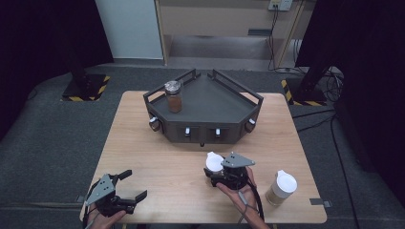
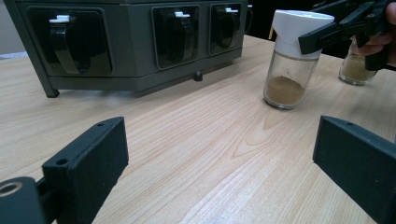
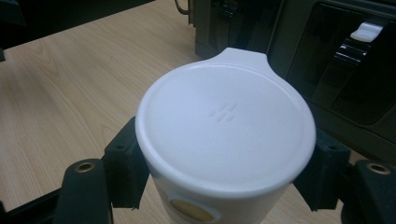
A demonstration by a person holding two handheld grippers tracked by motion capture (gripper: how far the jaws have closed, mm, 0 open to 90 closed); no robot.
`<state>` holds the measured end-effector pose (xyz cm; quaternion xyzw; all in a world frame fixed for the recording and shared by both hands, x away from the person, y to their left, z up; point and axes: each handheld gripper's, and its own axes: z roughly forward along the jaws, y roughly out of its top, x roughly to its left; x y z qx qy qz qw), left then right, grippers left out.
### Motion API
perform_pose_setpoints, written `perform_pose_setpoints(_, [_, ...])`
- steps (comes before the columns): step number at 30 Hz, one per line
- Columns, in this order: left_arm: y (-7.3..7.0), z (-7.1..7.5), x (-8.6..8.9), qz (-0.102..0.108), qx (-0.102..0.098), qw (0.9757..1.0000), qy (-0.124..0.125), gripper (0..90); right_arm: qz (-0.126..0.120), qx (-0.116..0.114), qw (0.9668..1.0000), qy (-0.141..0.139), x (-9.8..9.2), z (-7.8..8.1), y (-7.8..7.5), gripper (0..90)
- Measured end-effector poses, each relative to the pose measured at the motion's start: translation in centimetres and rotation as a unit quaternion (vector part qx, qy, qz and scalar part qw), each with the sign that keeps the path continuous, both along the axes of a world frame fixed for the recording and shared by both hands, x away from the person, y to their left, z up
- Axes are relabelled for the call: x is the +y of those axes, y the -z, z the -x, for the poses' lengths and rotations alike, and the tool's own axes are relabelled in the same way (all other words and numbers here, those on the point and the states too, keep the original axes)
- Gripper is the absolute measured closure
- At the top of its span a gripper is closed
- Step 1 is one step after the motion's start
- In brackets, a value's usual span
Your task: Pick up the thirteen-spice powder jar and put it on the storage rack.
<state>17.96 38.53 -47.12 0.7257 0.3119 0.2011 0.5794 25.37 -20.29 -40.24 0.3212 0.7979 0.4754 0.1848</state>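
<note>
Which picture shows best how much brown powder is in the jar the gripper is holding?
The left gripper view: the jar stands side-on, powder low in clear glass. The right gripper view shows mostly its white lid; the high view shows it small.

Both grippers were black. The left gripper, at the lower left of the high view, carried a grey three-cornered plate with small holes. The right gripper, at lower centre, bore a matching plate, and a dark cable trailed from it. The blocky jaws had round screw holes.
</note>
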Motion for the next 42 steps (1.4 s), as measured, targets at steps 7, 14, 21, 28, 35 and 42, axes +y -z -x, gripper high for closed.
perform_pose_setpoints(7, [0.0, 0.0, -0.1, -0.003, 0.000, 1.0000, 0.001, 2.2, 0.002, 0.001, 1.0000, -0.005, 0.0, -0.2, -0.9, 30.5])
perform_pose_setpoints(14, [0.0, 0.0, 0.0, -0.001, 0.000, 1.0000, 0.001, 2.2, 0.007, 0.001, 0.9999, -0.011, 0.0, -0.9, -2.7, 30.5])
perform_pose_setpoints(21, [0.0, -0.1, 0.0, -0.002, 0.001, 1.0000, 0.003, 2.2, 0.011, 0.001, 0.9997, -0.020, 0.3, -1.7, -4.5, 30.5])
perform_pose_setpoints(28, [0.0, -0.1, 0.0, -0.002, 0.004, 1.0000, 0.004, 2.2, 0.012, 0.005, 0.9996, -0.026, 0.7, -2.9, -6.7, 30.5])
perform_pose_setpoints(35, [0.0, -0.1, 0.0, 0.000, 0.005, 1.0000, 0.004, 2.1, 0.010, 0.010, 0.9992, -0.037, 1.0, -4.3, -9.2, 30.5])
perform_pose_setpoints(42, [0.0, -0.2, 0.0, 0.000, 0.005, 1.0000, 0.005, 2.1, 0.004, 0.022, 0.9987, -0.044, 1.1, -6.0, -11.6, 30.5])
